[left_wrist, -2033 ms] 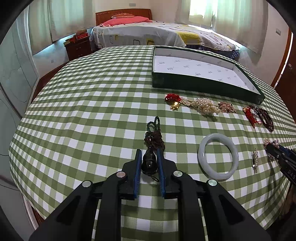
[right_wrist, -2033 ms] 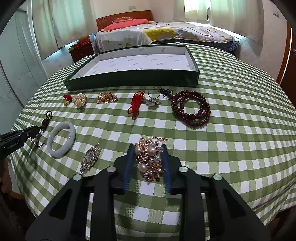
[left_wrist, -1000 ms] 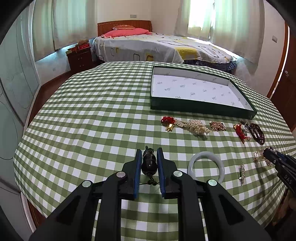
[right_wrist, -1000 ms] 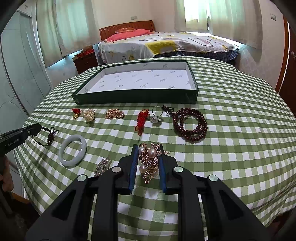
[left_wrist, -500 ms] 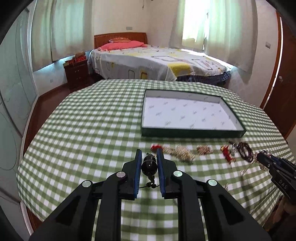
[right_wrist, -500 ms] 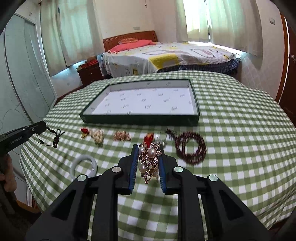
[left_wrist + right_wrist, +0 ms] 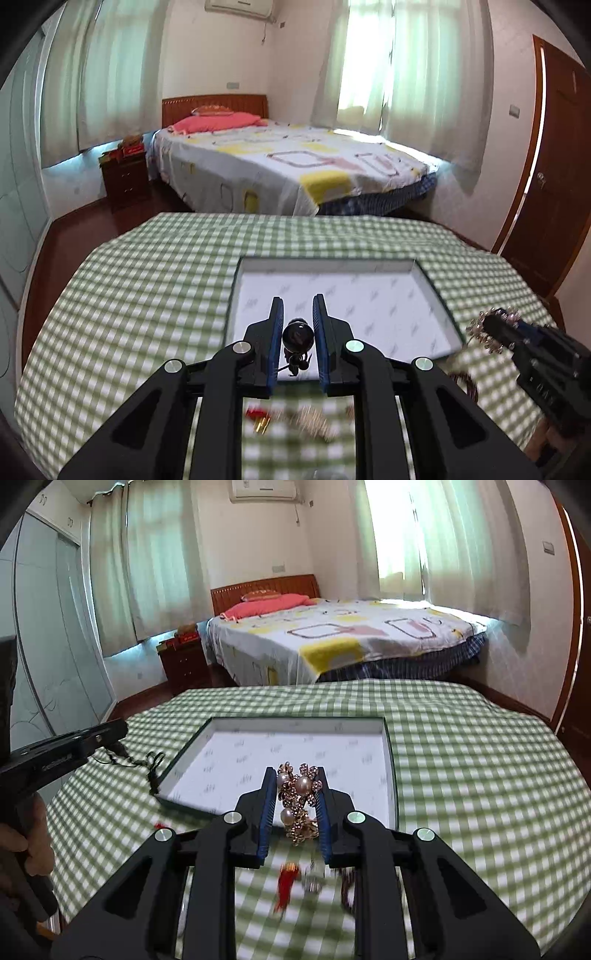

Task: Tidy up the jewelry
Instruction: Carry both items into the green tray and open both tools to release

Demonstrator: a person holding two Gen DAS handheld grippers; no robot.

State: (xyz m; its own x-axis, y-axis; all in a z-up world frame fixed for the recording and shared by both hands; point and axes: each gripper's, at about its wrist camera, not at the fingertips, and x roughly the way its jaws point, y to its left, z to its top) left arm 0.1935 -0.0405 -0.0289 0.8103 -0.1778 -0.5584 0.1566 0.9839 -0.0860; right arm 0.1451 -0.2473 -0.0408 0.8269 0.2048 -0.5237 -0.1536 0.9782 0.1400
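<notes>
My left gripper (image 7: pixel 298 314) is shut on a dark bead pendant (image 7: pixel 297 335) with a cord, held in the air over the near edge of the dark green tray (image 7: pixel 437 295) with its white lining. In the right wrist view the left gripper (image 7: pixel 110 734) shows at the left, its dark cord (image 7: pixel 147 762) dangling by the tray's left corner. My right gripper (image 7: pixel 297 786) is shut on a gold and pearl brooch (image 7: pixel 299 797), held above the tray's (image 7: pixel 390 760) near edge. The right gripper with the brooch also shows in the left wrist view (image 7: pixel 491 328).
Blurred jewelry lies on the green checked tablecloth (image 7: pixel 129 295) below me: a red and gold piece (image 7: pixel 258 415), a red tassel (image 7: pixel 286 882), dark beads (image 7: pixel 349 884). A bed (image 7: pixel 288 162), a nightstand (image 7: pixel 125 177) and a brown door (image 7: pixel 554 184) stand beyond the table.
Both grippers have risen from the table with their pieces and moved forward towards the tray. The remaining jewelry has dropped low in both views.
</notes>
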